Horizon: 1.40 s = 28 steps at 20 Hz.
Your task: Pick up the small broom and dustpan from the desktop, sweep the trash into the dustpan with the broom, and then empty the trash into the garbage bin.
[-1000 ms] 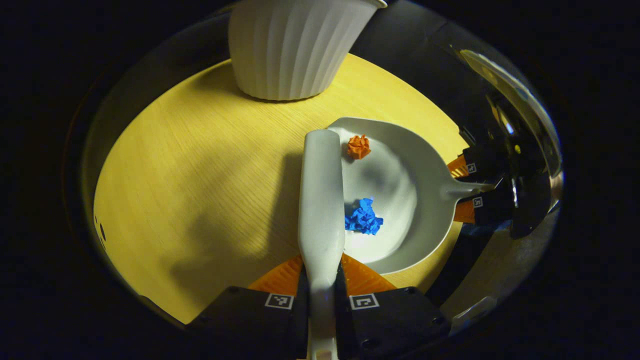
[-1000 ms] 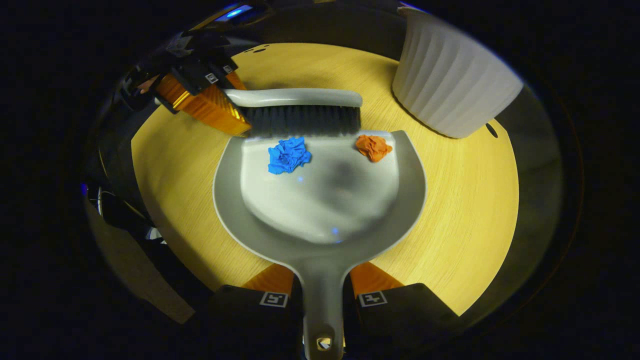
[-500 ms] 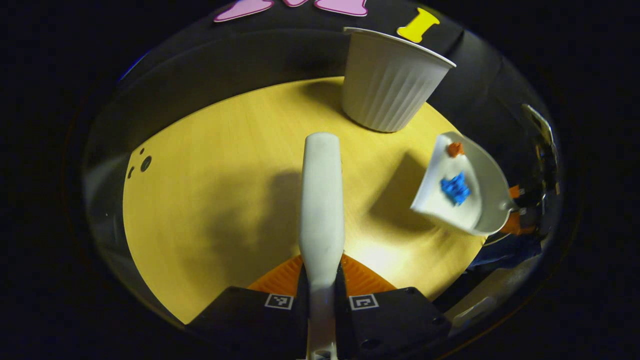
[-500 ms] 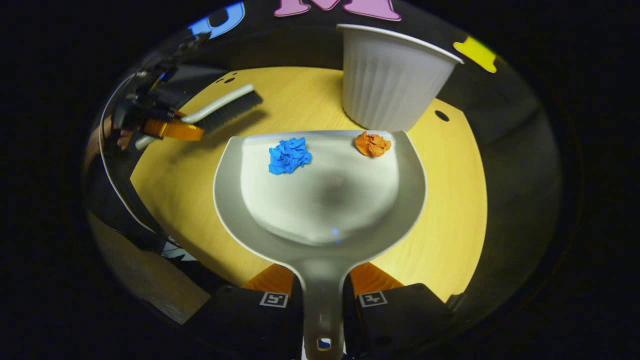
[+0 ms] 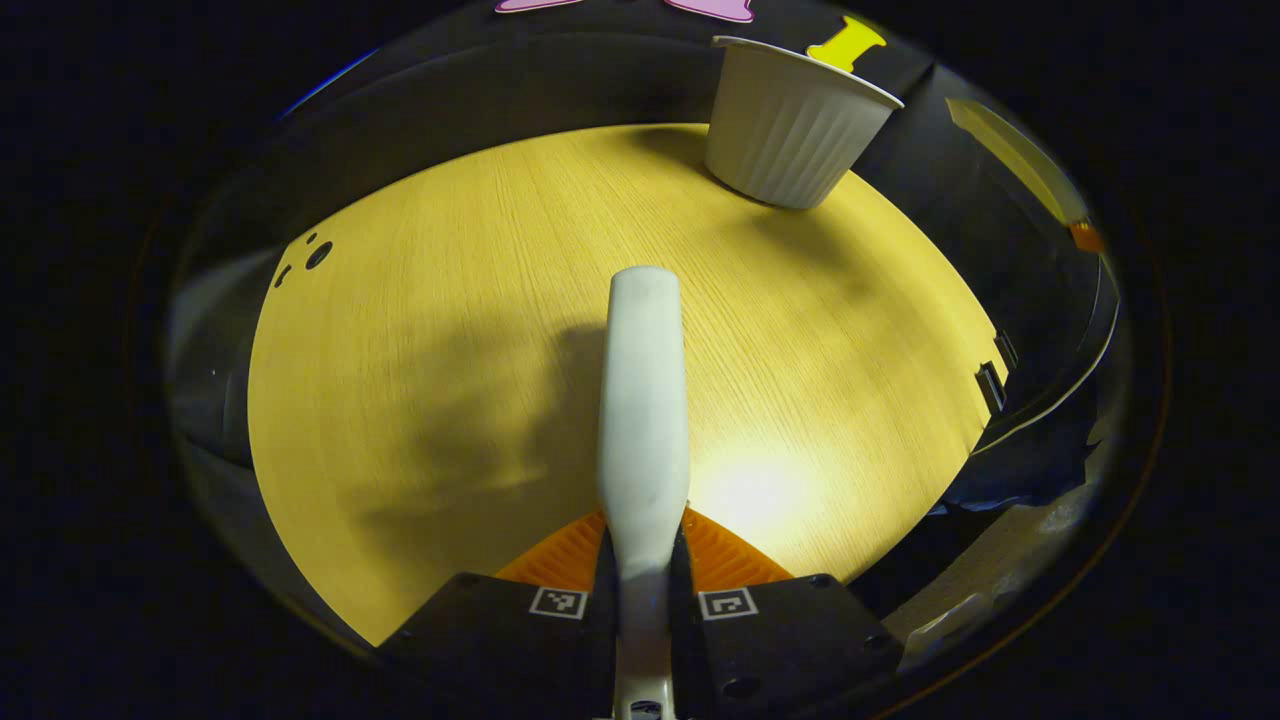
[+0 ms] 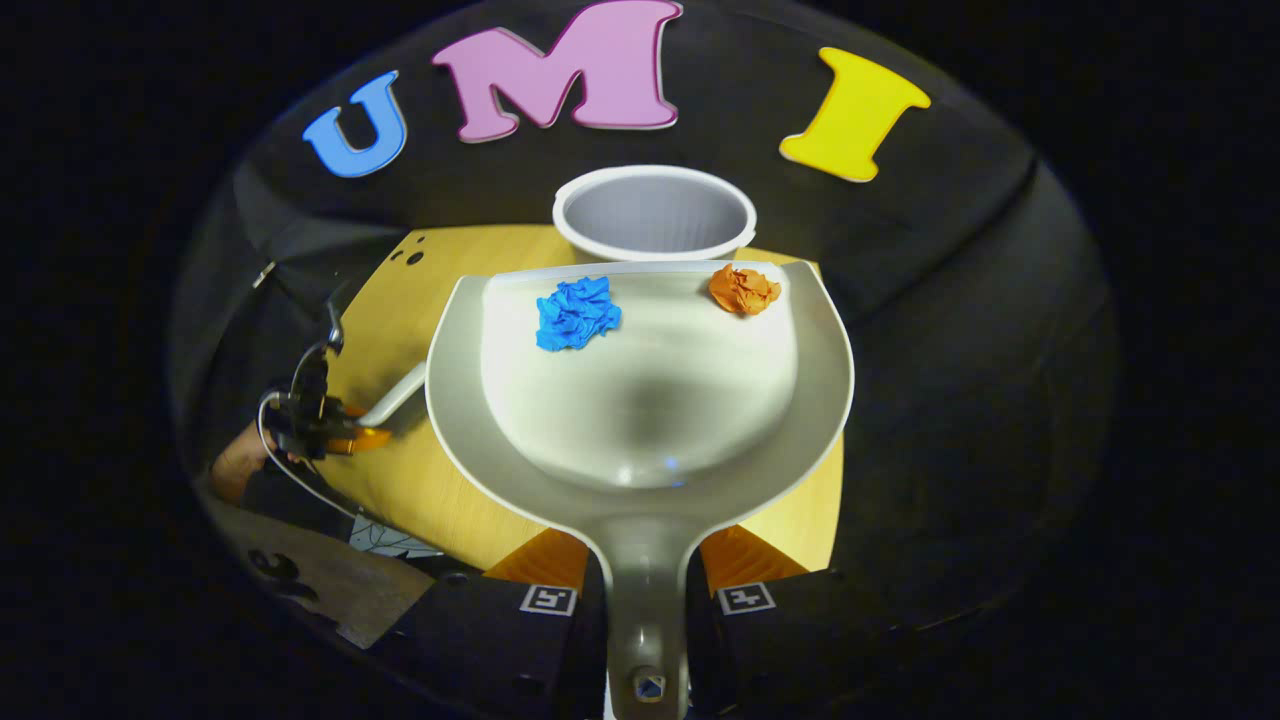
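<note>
In the left gripper view, the left tool (image 5: pixel 643 560) is pinching the pale handle of the small broom (image 5: pixel 643 400), with both fingers pressed against its sides at the bottom of the picture. The handle runs straight ahead from the fingers, above the yellow wooden surface (image 5: pixel 430 330), and its shadow falls on the wood to the left. The bristles cannot be seen from this angle. The white ribbed garbage bin (image 5: pixel 795 130) stands upright at the far right part of the surface, well apart from the broom.

In the right gripper view, the right tool (image 6: pixel 645 595) is pinching the stem of the grey dustpan (image 6: pixel 640 420), one finger on each side of it. The pan is held up above the surface (image 6: pixel 400 300), with its open front edge pointing away from the camera and toward the garbage bin (image 6: pixel 655 210), whose open mouth shows just beyond that edge. Two bits of trash lie in the pan near the front edge: a crumpled blue paper ball (image 6: pixel 577 312) toward the left and a crumpled orange paper ball (image 6: pixel 744 288) toward the right, well apart from each other. At the left, farther off, the left tool (image 6: pixel 340 435) holds the broom (image 6: pixel 392 400) low over the surface, beside the dustpan's rim, and part of a hand (image 6: pixel 235 470) shows behind it.
</note>
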Each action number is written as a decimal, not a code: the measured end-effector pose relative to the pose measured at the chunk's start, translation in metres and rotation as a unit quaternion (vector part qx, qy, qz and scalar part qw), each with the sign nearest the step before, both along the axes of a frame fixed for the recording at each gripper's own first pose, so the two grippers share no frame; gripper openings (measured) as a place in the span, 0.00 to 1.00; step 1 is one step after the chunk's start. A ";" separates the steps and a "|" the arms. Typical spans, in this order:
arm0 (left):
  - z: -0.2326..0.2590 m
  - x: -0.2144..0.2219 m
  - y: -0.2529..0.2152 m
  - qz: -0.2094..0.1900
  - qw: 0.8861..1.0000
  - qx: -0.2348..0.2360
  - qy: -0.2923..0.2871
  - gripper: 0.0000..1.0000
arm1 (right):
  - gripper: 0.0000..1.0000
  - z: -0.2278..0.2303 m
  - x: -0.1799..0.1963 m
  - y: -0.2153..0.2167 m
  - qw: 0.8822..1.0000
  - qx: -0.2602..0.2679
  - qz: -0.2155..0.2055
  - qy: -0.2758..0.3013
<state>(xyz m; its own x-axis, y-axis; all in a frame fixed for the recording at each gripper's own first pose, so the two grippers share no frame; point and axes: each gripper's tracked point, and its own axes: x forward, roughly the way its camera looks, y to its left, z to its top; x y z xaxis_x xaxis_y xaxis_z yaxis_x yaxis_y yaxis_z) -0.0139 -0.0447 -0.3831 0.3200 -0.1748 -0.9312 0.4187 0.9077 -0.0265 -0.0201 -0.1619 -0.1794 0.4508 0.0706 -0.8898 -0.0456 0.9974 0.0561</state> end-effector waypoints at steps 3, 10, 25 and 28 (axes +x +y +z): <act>-0.001 -0.009 0.001 -0.004 1.000 -0.002 0.001 0.26 | 0.36 0.026 0.037 -0.038 0.999 -0.044 -0.017 -0.005; 0.001 -0.019 0.011 0.005 1.000 -0.004 -0.003 0.26 | 0.35 0.016 0.106 -0.071 0.993 -0.111 -0.009 0.046; -0.009 -0.025 0.021 0.043 0.999 -0.010 0.004 0.26 | 0.35 0.007 0.178 -0.067 0.941 -0.233 0.139 0.201; -0.010 -0.023 0.023 0.048 0.999 -0.012 0.006 0.26 | 0.35 0.013 0.186 -0.068 0.925 -0.257 0.165 0.227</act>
